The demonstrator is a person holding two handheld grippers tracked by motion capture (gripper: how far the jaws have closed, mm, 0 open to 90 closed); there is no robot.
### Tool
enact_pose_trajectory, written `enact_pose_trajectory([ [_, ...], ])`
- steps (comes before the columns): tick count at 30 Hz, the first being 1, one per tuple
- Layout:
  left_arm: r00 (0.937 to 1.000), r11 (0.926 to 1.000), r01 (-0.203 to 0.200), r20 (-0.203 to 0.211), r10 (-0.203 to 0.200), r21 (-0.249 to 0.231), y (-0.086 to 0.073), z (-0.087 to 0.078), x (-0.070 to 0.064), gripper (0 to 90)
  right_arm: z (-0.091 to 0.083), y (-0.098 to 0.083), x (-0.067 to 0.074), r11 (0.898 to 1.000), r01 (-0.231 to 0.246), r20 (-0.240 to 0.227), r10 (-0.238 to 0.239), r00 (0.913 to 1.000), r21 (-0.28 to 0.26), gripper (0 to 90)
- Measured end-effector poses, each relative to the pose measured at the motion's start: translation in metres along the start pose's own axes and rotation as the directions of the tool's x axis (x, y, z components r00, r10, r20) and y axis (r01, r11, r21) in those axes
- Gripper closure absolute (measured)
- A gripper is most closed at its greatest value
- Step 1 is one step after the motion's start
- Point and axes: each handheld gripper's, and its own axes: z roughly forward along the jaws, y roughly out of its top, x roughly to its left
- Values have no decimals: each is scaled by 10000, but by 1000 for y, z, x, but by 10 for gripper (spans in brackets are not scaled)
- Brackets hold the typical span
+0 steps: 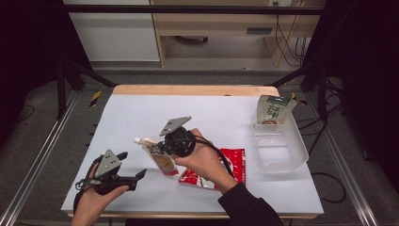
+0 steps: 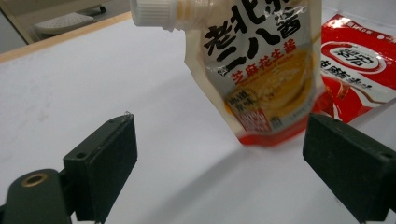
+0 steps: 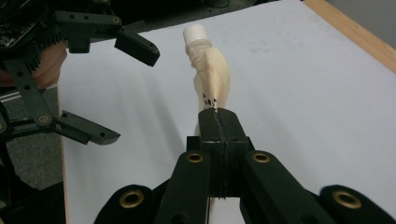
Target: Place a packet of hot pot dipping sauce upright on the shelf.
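The right gripper [image 1: 157, 149] is clamped on the edge of a sauce pouch [image 1: 158, 154], its jaws pressed flat together over the thin film as the right gripper view shows, where the pouch [image 3: 211, 79] runs straight away from the jaws with its white cap [image 3: 194, 33] at the far end; in the high view the pouch hangs just above the white table [image 1: 141, 113], near the middle, cap toward the upper left and its red bottom edge toward the lower right, so its long axis runs slantwise across the table; the left gripper [image 1: 139, 176] stands open and empty at the near left, its jaws spread wide and pointing toward the pouch, which lies ahead of it and to its right; in the left gripper view the pouch [image 2: 261, 70] hangs between and beyond the two jaws, nearer the right-hand one, not touching either; a red packet [image 1: 233, 165] lies flat on the table just behind and to the right of the pouch; a clear plastic tub [image 1: 282, 148] sits well apart at the right, with a green-and-white pouch [image 1: 274, 109] leaning at its far end; the right hand is plainly the nearer, already holding; if the left is to take a second hold, I judge it must move forward along its own line toward the bottom of the pouch.
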Motion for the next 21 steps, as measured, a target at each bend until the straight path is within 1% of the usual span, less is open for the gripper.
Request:
enact_pose_trajectory([
  [1, 10000, 10000, -57, 45, 57, -20, 5, 0, 1, 102, -2, 1, -1, 10000, 51, 30, -51, 10000, -34, 900],
  [4, 10000, 10000, -64, 61, 65, -65, 9, 1, 3, 105, -7, 4, -2, 9999, 109, 118, -108, 9999, -92, 900],
  [5, 9998, 9999, -36, 169, 38, -93, 15, 3, 5, 111, -13, 5, -4, 9998, 153, 145, -151, 9998, -127, 900],
  [6, 9998, 9999, -36, 169, 38, -93, 15, 3, 5, 113, -13, 5, -4, 9998, 153, 145, -151, 9998, -127, 900],
  [8, 9996, 9999, -38, 266, 41, -105, 21, 6, 6, 120, -18, 5, -6, 9998, 149, 137, -147, 9998, -166, 900],
  [9, 9993, 9999, -108, 364, 111, -86, 27, 8, 7, 121, -23, 5, -7, 9998, 127, 135, -125, 9998, -151, 900],
  [11, 9988, 9998, -182, 447, 185, -66, 33, 10, 8, 128, -27, 4, -8, 9997, 179, 104, -177, 9998, -176, 900],
  [13, 9980, 9997, -219, 586, 223, -83, 39, 12, 8, 138, -30, 2, -8, 9996, 231, 48, -231, 9997, -147, 900],
  [17, 9968, 9993, -374, 709, 379, -83, 48, 16, 6, 146, -34, 1, -8, 9993, 352, 50, -352, 9994, -145, 900],
  [21, 9949, 9988, -475, 889, 480, -82, 58, 22, 3, 154, -40, -1, -10, 9993, 341, 98, -340, 9994, -135, 900],
])
